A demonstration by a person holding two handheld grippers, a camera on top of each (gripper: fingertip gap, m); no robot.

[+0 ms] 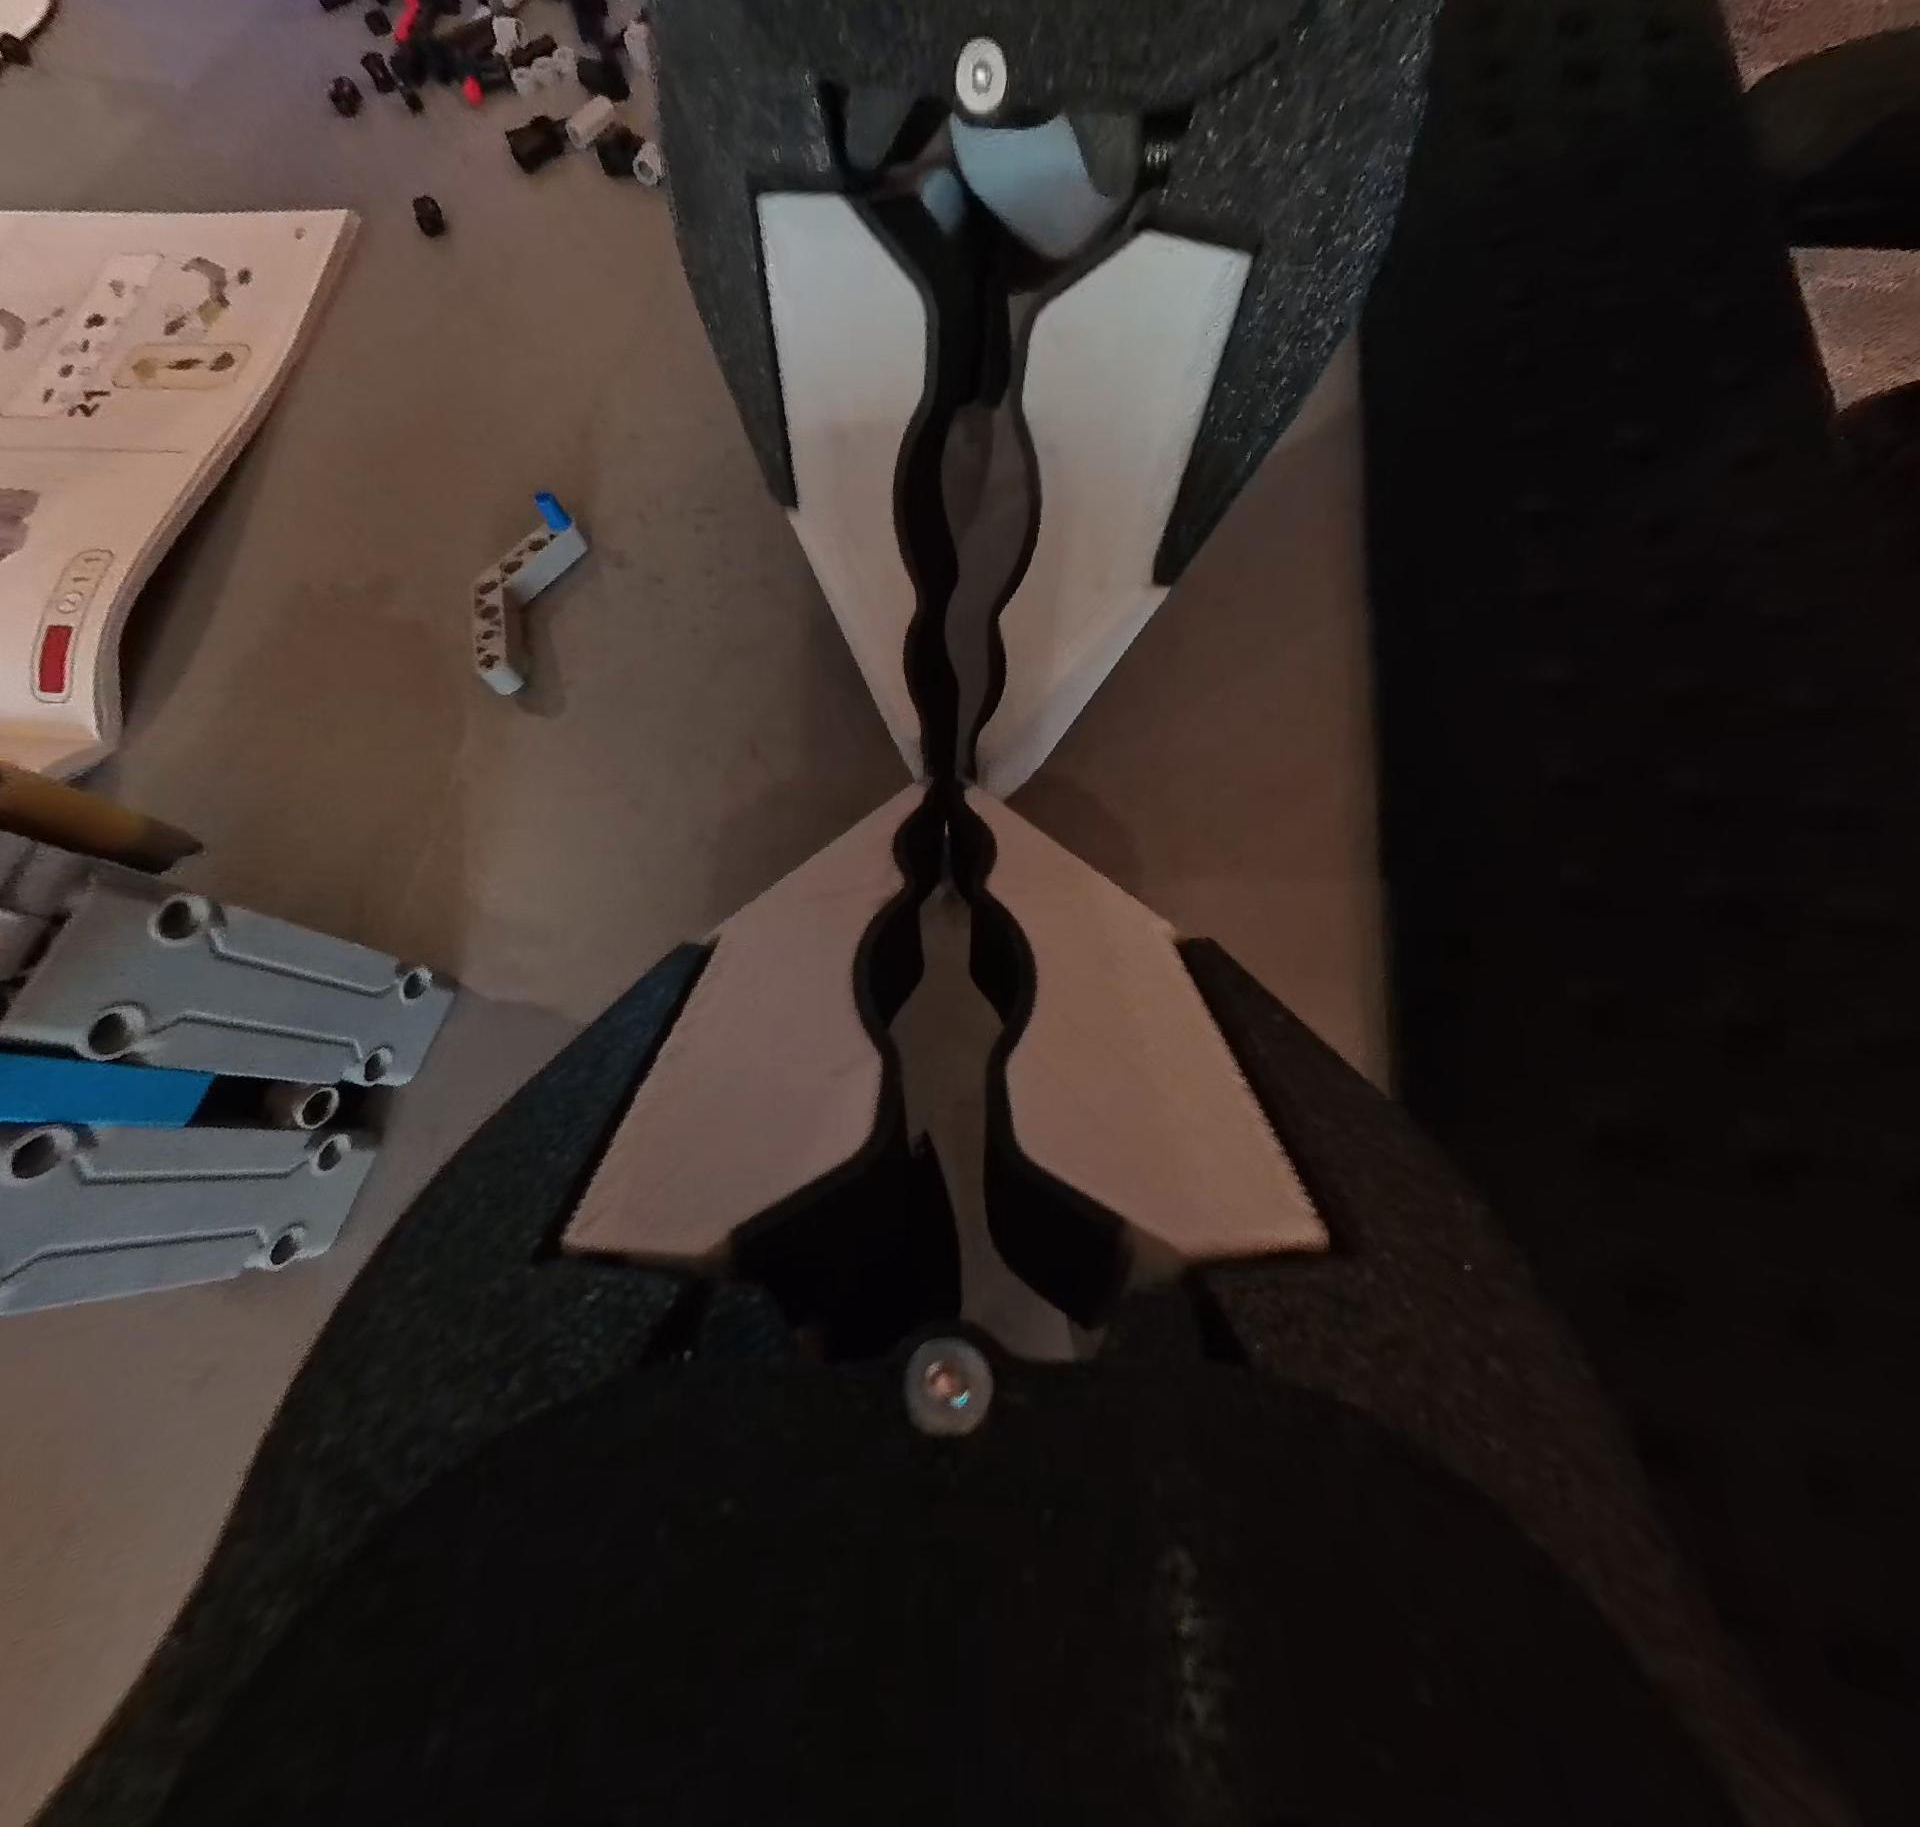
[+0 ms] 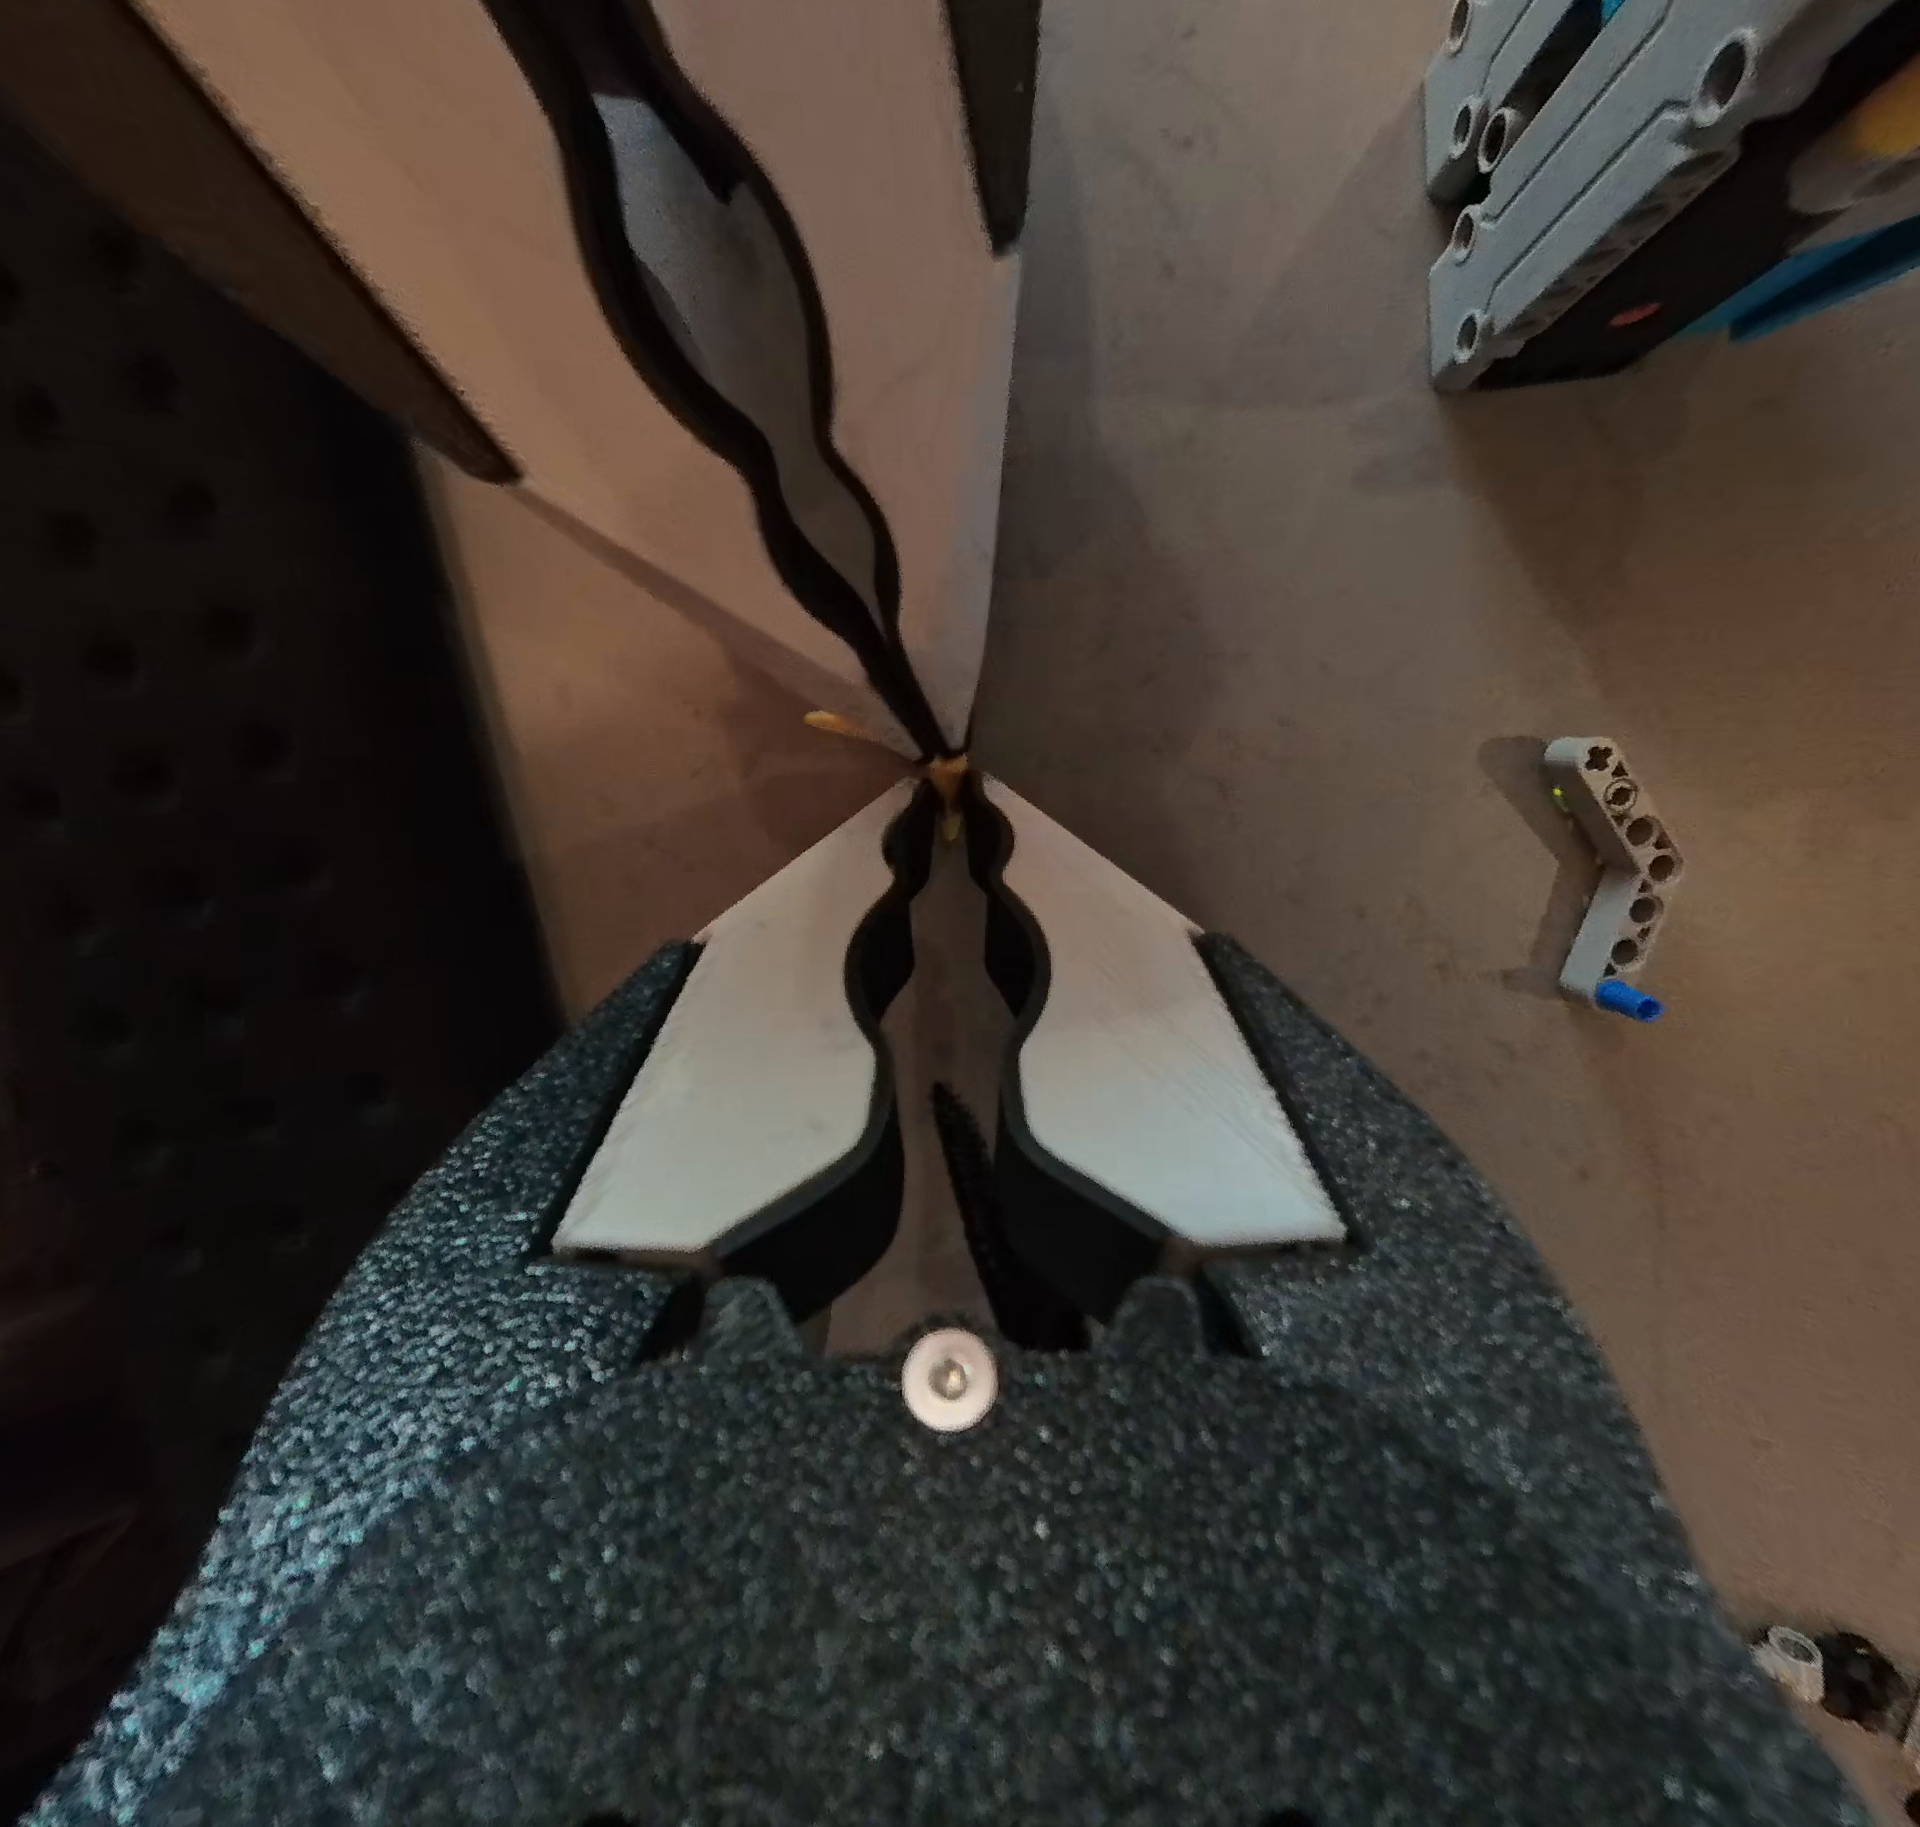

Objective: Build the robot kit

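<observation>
My left gripper (image 1: 945,816) and my right gripper (image 2: 948,790) meet tip to tip just above the brown table (image 2: 1299,634). Both are shut. In the right wrist view a small yellow piece (image 2: 948,775) sits pinched where the tips meet. A thin yellow sliver (image 2: 831,724) sticks out beside the left gripper's tips (image 2: 930,743). The piece is too small to tell what it is, and it is hidden in the left wrist view. There the right gripper (image 1: 940,775) comes in from above.
A grey bent beam with a blue pin (image 1: 525,598) (image 2: 1616,873) lies loose nearby. A grey and blue built model (image 1: 187,1081) (image 2: 1621,146), an open instruction booklet (image 1: 156,406) and a pile of small parts (image 1: 499,21) lie around. A dark perforated surface (image 1: 1621,842) (image 2: 208,738) borders the table. Less than 4 cm separates the two grippers' tips.
</observation>
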